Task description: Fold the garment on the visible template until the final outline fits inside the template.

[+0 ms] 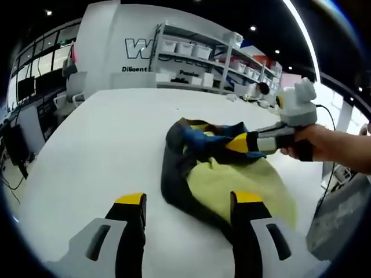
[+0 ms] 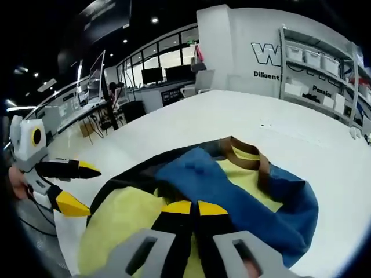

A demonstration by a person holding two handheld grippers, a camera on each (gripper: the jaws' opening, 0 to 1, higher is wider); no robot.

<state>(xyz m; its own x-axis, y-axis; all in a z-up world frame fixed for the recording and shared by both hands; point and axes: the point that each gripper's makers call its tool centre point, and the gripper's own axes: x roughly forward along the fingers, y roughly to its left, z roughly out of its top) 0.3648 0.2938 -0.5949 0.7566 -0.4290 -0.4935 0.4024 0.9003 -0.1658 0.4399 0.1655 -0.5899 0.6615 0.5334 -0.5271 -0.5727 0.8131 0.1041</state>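
A crumpled garment (image 1: 232,179) in yellow, blue and black with a brown collar lies on the white table (image 1: 104,133). My left gripper (image 1: 189,200) stands open just short of its near black edge, with nothing between the jaws. My right gripper (image 1: 246,143), held by a hand, comes in from the right and is pinched on the garment's blue and black top fold. In the right gripper view its own jaws (image 2: 195,207) are closed on dark fabric of the garment (image 2: 232,185). My left gripper (image 2: 78,186) hangs open at the left, beyond the garment's edge.
Shelves with white bins (image 1: 191,49) stand behind the table's far edge. Desks with monitors (image 2: 153,75) lie off the table's left side. A grey object (image 1: 342,226) sits at the near right. Bare table (image 2: 301,133) stretches beyond the garment.
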